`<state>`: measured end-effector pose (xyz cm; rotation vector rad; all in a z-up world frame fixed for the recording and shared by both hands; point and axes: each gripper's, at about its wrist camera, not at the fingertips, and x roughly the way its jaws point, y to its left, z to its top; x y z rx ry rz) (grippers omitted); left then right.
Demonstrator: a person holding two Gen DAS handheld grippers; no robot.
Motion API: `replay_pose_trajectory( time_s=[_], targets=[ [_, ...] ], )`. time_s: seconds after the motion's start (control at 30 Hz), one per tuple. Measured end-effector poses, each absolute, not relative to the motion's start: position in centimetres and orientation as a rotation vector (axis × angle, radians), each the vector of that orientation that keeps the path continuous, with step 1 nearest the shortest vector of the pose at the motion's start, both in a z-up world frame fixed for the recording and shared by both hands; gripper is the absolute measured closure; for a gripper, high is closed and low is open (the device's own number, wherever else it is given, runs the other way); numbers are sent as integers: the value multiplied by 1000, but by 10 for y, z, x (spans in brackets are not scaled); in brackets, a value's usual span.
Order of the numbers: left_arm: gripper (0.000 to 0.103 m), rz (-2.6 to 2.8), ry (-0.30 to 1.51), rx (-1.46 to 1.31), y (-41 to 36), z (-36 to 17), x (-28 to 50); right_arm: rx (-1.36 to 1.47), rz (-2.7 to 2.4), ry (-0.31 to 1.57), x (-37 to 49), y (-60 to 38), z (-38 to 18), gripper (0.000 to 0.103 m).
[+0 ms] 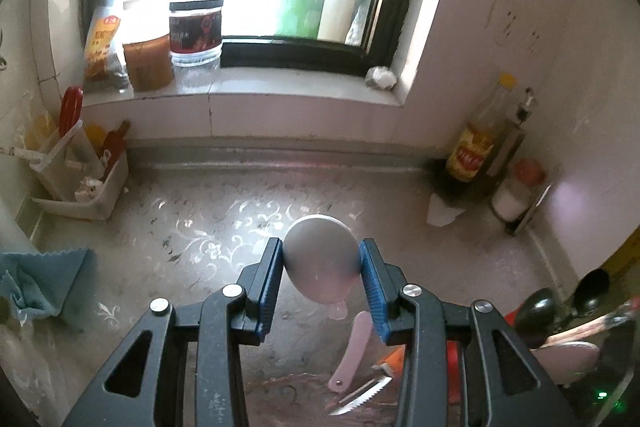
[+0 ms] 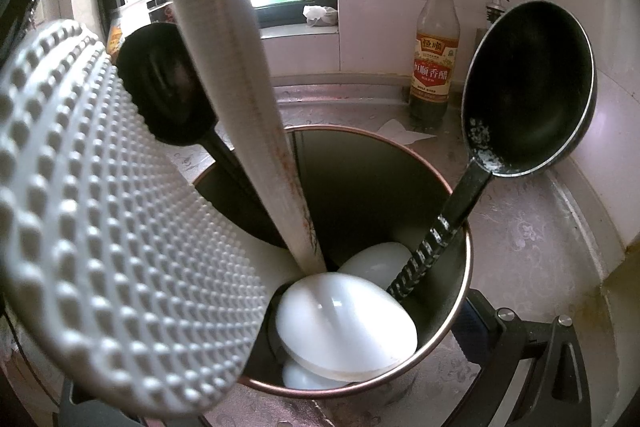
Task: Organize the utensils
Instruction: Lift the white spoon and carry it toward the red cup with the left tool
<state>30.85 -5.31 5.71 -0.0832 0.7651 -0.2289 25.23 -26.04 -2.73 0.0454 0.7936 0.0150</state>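
Pinching a white spoon (image 1: 320,259) by its rounded bowl above the counter (image 1: 192,239), the left gripper (image 1: 322,263) risks it slipping from the blue pads (image 1: 370,275) before reaching the utensil holder (image 2: 440,359).

**Left gripper clamped, right gripper straddling**

Your left gripper (image 1: 322,263) angles downward, its black arms reaching in from 6 o'clock and its blue ribbed pads (image 1: 269,283) pressing the sides of a white spoon bowl (image 1: 320,259), one at 9 o'clock and one at 3. Your right gripper (image 2: 320,379) also tilts downward; only one blue-edged finger (image 2: 466,335) shows at 4 o'clock, just outside the holder's rim (image 2: 468,259). Its width can't be read.
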Motion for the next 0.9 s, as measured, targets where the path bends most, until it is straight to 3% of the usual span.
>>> replay_pose_trajectory(
  time_s=[0.9],
  targets=[
    [63, -406, 488, -61, -70, 160, 244, 44, 18, 791, 250, -255, -30, 0]
  ],
)
